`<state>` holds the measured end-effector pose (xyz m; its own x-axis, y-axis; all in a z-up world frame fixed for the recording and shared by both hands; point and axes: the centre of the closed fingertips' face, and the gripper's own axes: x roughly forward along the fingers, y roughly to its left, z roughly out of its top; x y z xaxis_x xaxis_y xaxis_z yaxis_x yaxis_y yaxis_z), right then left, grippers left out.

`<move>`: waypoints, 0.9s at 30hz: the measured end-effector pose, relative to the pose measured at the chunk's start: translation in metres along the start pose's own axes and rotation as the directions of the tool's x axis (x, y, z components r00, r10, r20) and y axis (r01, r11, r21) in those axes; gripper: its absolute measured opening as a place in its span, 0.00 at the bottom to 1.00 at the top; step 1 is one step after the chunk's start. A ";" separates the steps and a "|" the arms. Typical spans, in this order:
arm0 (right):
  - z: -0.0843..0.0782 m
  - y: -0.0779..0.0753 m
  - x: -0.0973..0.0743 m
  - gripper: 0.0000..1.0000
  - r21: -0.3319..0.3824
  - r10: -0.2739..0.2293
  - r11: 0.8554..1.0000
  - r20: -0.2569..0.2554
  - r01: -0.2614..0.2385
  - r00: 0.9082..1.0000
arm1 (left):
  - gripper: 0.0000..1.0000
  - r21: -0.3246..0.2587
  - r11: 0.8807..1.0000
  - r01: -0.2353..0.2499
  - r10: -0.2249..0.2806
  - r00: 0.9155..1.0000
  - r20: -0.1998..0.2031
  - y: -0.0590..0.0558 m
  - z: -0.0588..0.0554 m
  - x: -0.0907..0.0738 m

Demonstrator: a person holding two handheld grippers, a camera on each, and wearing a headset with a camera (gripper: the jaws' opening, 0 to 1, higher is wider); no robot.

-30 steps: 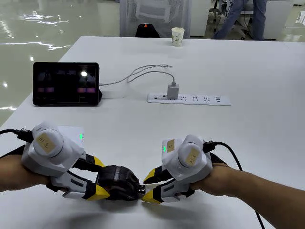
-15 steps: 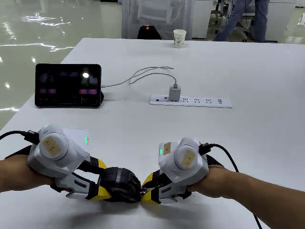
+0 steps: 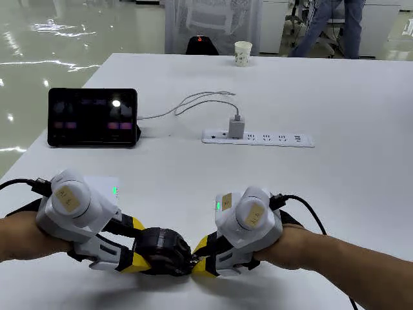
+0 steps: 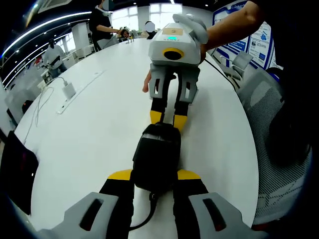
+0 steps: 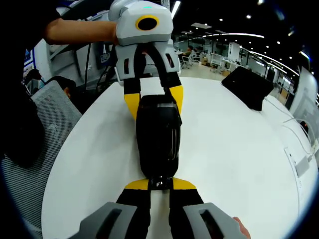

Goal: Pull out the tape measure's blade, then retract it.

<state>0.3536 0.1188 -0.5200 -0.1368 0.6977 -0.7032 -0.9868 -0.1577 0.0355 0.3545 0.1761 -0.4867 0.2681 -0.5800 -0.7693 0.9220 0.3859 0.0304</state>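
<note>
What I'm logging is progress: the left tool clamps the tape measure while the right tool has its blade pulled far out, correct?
No: the blade isn't out. The right gripper view shows the right tool shut on its tip at the case's mouth. The left tool clamps the tape measure.

The tape measure's [image 3: 161, 248] black case looks like matt, rubbery plastic. The left gripper [image 3: 135, 243] and right gripper [image 3: 197, 256] have smooth, glossy white plastic shells. The table [image 3: 335, 97] is smooth matt white; the tablet [image 3: 92, 116] screen is glossy.
</note>
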 end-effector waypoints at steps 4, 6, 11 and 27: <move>0.000 0.000 0.000 0.09 -0.006 0.001 1.000 -0.002 -0.001 1.000 | 0.24 -0.002 1.000 0.001 -0.001 1.000 -0.001 0.000 0.000 0.000; 0.000 0.000 0.000 0.09 -0.007 0.001 1.000 -0.002 -0.001 1.000 | 0.24 -0.002 1.000 0.002 -0.002 1.000 -0.001 -0.001 0.000 0.000; -0.002 0.001 -0.002 0.09 -0.006 0.003 1.000 -0.005 -0.003 1.000 | 0.23 0.000 1.000 0.004 -0.004 1.000 -0.003 -0.001 0.000 0.000; -0.011 0.000 -0.010 0.09 -0.015 0.001 1.000 -0.017 -0.002 1.000 | 0.24 -0.003 1.000 0.007 -0.007 1.000 -0.006 -0.002 0.000 0.000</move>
<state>0.3554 0.1044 -0.5205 -0.1366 0.6854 -0.7152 -0.9852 -0.1693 0.0260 0.3529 0.1754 -0.4863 0.2597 -0.5784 -0.7733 0.9232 0.3837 0.0231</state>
